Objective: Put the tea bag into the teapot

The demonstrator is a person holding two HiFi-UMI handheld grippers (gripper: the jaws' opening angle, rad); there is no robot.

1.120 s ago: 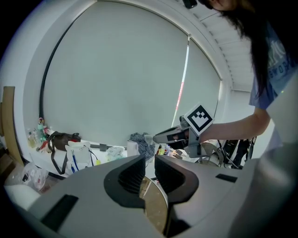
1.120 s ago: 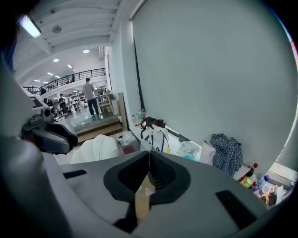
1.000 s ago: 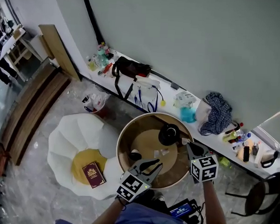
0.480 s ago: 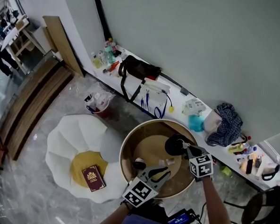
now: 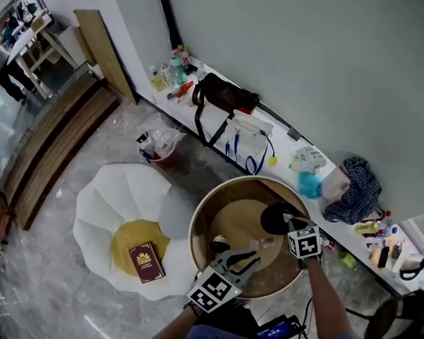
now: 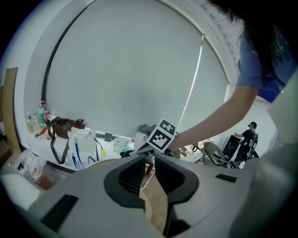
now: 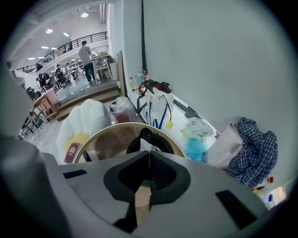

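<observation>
A black teapot (image 5: 273, 218) stands at the far right of the round brown table (image 5: 228, 202). My right gripper (image 5: 287, 222) reaches it from the near right, tips at its edge. In the right gripper view, the right gripper (image 7: 148, 151) is shut on a white tea bag (image 7: 143, 144), whose corner sticks out just above the teapot's open top (image 7: 156, 138). My left gripper (image 5: 247, 255) hovers over the near part of the table. Its jaws stand a little apart in the left gripper view, where the left gripper (image 6: 149, 162) has nothing between its jaws.
A small dark cup (image 5: 220, 242) and some pale scraps (image 5: 260, 243) lie on the table. A white petal-shaped seat (image 5: 110, 202) with a red booklet (image 5: 145, 261) sits to the left. A white ledge (image 5: 271, 144) along the wall carries bags, bottles and a checked cloth (image 5: 357, 192).
My right gripper has moved in toward the teapot with the tea bag. The left gripper has hardly moved. The head view has shifted slightly.
</observation>
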